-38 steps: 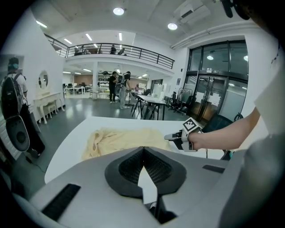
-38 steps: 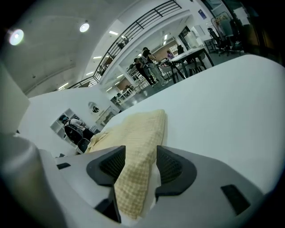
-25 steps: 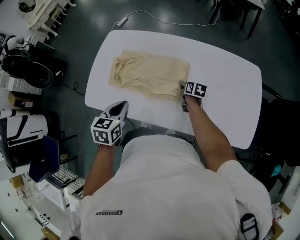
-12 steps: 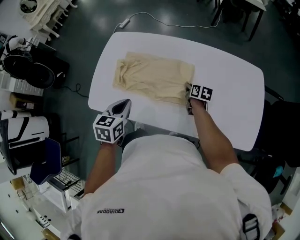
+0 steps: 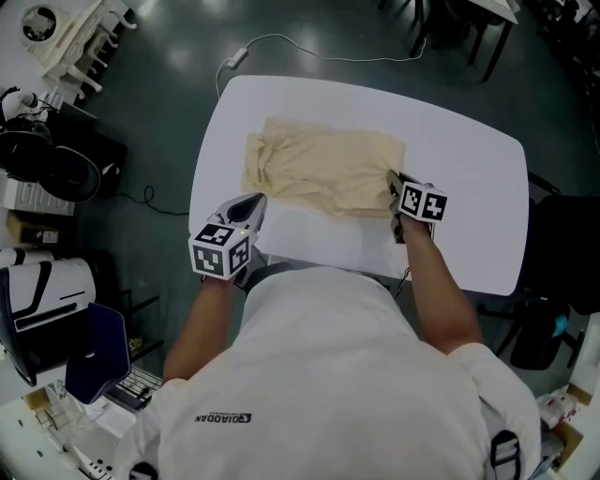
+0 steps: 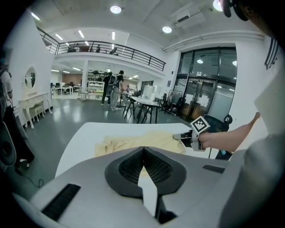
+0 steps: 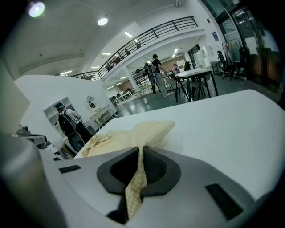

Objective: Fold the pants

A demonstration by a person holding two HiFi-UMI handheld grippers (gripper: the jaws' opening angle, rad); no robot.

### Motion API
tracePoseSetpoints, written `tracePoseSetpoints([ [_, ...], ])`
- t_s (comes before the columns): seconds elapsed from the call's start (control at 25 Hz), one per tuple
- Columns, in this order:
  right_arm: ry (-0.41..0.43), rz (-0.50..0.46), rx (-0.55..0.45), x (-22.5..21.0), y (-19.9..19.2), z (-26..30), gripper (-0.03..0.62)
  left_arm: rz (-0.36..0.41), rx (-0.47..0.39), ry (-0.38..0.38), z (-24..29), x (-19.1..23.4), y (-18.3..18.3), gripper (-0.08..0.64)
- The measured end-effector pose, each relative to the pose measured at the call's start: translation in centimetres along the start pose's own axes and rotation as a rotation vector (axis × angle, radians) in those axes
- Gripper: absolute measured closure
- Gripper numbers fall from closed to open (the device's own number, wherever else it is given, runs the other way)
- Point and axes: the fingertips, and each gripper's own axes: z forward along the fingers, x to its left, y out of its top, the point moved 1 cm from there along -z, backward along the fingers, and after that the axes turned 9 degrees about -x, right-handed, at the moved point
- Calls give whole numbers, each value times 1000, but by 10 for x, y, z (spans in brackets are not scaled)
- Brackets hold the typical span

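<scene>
Bright, even indoor light falls from round ceiling lamps (image 6: 116, 9) — shadows are faint and soft. The white counter (image 5: 469, 169) shows bright but not blown out; the dark floor (image 5: 169, 94) carries pale reflections at upper left. Both gripper views bulge fisheye-style with black corners — the strip of pants (image 7: 136, 187) nearest the lens looks soft. The head view is sharp throughout.

Dark print (image 5: 222, 418) "QIAODAN", upside down in head view, on the back of the person's white shirt (image 5: 337, 375)
</scene>
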Motion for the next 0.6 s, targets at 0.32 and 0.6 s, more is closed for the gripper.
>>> tracePoseSetpoints([
  [0.32,-52,-84,-58,68,19,3,554,-5,-17,-89,-9,74,7,534],
  [0.6,-113,-86,-105,113,35,9,554,4,-18,-163,-21,118,12,534],
])
